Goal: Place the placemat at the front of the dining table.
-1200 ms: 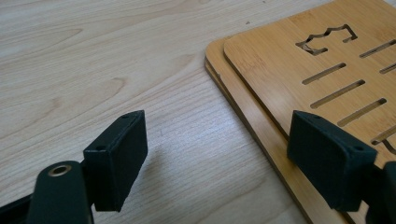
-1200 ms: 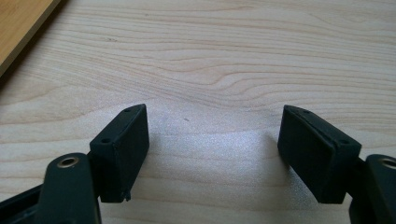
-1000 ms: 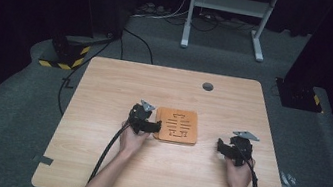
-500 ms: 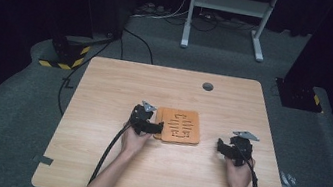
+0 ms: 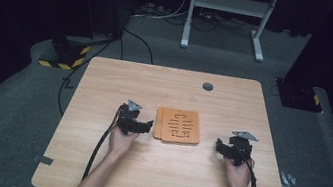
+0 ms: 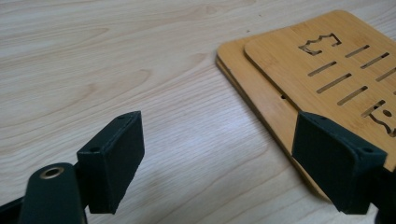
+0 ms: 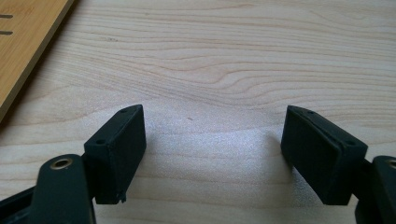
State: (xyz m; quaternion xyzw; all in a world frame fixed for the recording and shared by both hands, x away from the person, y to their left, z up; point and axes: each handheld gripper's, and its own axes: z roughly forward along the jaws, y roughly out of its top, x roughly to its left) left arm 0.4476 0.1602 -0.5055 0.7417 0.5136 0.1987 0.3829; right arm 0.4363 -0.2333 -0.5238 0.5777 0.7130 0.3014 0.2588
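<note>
Two orange bamboo boards (image 5: 178,125) with cut-out slots lie stacked, slightly offset, at the middle of the wooden table (image 5: 121,81). My left gripper (image 5: 148,124) rests on the table against their left edge, jaws open. In the left gripper view the boards (image 6: 299,60) lie at the right, the upper one shifted off the lower, and my left gripper (image 6: 219,140) holds nothing; its right jaw overlaps the boards' near edge. My right gripper (image 5: 220,148) sits apart to the right of the boards. In the right gripper view my right gripper (image 7: 215,126) is open over bare wood, a board corner (image 7: 23,37) at upper left.
A round grey grommet (image 5: 207,86) sits in the table's far middle. Cables trail from both grippers back over the near edge. Bits of tape (image 5: 42,159) mark the table's front corners. Beyond the table stand a white frame (image 5: 228,12) and a yellow-black striped base (image 5: 61,56).
The left gripper has edged slightly left along the boards' left edge. The right gripper and the boards hold about the same place.
</note>
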